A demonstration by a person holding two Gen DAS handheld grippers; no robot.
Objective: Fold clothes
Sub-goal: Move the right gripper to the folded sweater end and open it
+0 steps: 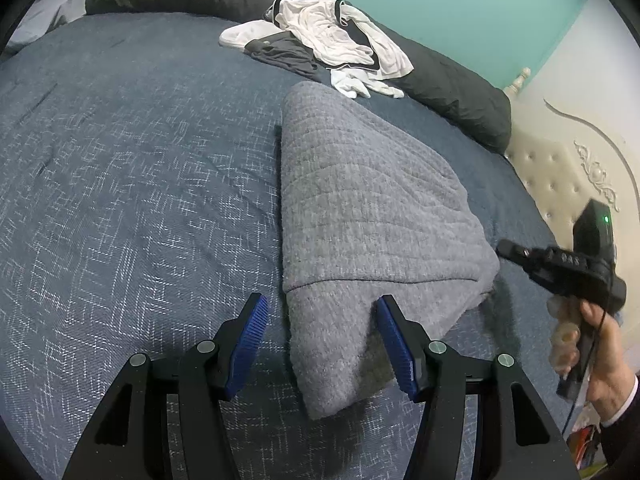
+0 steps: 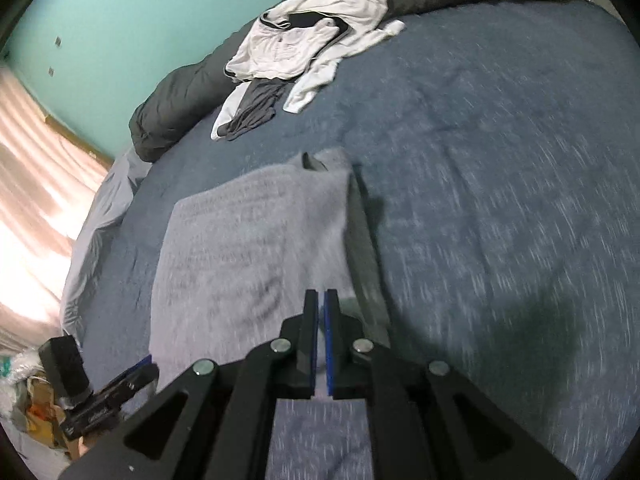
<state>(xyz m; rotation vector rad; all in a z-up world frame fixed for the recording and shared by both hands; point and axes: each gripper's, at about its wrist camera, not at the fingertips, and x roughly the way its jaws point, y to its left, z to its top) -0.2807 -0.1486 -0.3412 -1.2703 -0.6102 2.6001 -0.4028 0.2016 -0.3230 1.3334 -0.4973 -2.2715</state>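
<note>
Grey sweater (image 1: 372, 216) lies half-folded on the bed (image 1: 120, 160), near the clothes pile (image 1: 336, 40). Judged soft, thick, floppy; best taken at the hem corner. Left gripper (image 1: 320, 344) is held wide over the sleeve; right gripper (image 2: 321, 320) is closed, empty.

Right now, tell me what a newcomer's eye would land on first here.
The folded grey knit sweater lies mid-bed on the dark blue woven bedspread. Behind it, a crumpled pile of white and grey clothes rests against the dark pillows. The left gripper gapes open astride the sweater's near end.
</note>
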